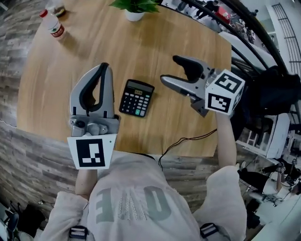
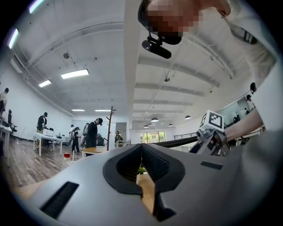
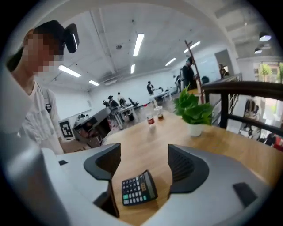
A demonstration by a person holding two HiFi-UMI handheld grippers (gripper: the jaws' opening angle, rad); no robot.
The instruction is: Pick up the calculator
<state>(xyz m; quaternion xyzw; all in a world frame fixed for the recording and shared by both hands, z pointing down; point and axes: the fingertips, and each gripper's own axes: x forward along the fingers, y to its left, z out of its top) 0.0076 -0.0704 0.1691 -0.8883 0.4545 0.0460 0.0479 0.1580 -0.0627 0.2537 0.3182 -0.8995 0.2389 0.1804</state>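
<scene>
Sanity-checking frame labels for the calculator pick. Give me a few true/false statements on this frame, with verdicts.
1. The calculator lies flat on the table, and neither gripper touches it. True.
2. The right gripper is shut. False: its jaws stand apart, and its own view shows the calculator on the table beyond them, untouched.
3. The left gripper has its jaws together with nothing between them. True.
4. The potted plant stands between the two grippers. False: it sits at the table's far edge. The calculator is what lies between them.
</scene>
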